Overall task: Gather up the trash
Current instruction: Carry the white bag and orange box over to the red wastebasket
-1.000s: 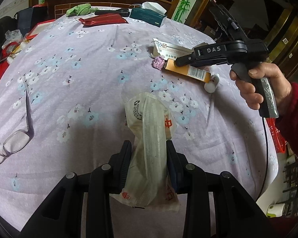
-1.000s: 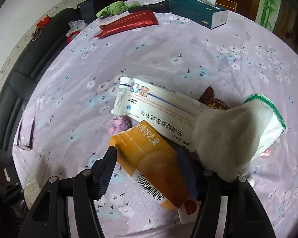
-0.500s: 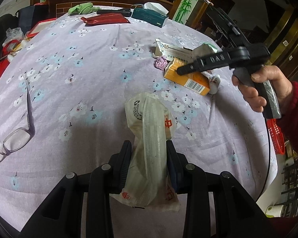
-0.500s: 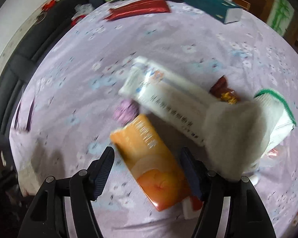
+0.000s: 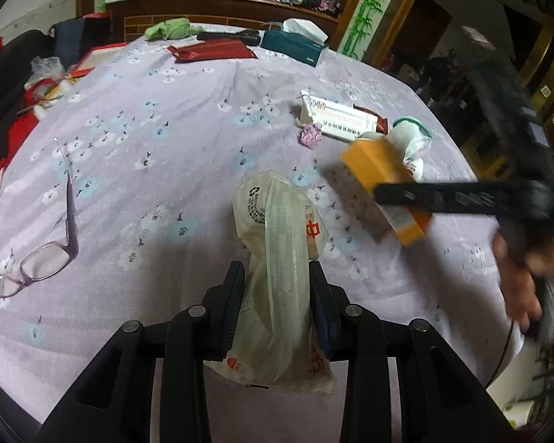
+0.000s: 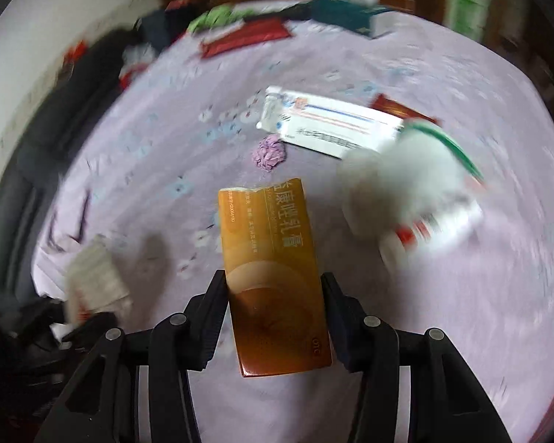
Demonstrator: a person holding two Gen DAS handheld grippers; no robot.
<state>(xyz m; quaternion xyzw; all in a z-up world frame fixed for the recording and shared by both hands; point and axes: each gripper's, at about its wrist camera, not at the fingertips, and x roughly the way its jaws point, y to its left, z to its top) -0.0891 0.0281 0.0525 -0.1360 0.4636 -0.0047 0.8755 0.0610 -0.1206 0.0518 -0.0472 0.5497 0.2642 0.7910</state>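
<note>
My left gripper (image 5: pixel 277 282) is shut on a translucent plastic bag (image 5: pixel 277 243) that rests on the purple flowered tablecloth (image 5: pixel 147 118). An orange box (image 6: pixel 273 269) is clamped in my right gripper (image 6: pixel 275 288) and is lifted off the cloth. In the left wrist view the same orange box (image 5: pixel 376 173) hangs in the air right of the bag, held by the blurred right gripper (image 5: pixel 387 199). Still on the cloth lie a white medicine box (image 6: pixel 332 125), a purple crumpled wad (image 6: pixel 269 151), a white sock with green trim (image 6: pixel 413 170) and a small white bottle (image 6: pixel 424 236).
Glasses (image 5: pixel 37 243) lie at the table's left edge. At the far side sit a red pouch (image 5: pixel 210 51), a teal tissue box (image 5: pixel 291 44) and a green cloth (image 5: pixel 170 29). A dark red wrapper (image 5: pixel 373 120) lies behind the medicine box. A hand (image 5: pixel 524 280) grips the right tool's handle.
My right gripper has shut on the orange box and lifted it off the cloth toward the bag. The left gripper and bag have stayed put.
</note>
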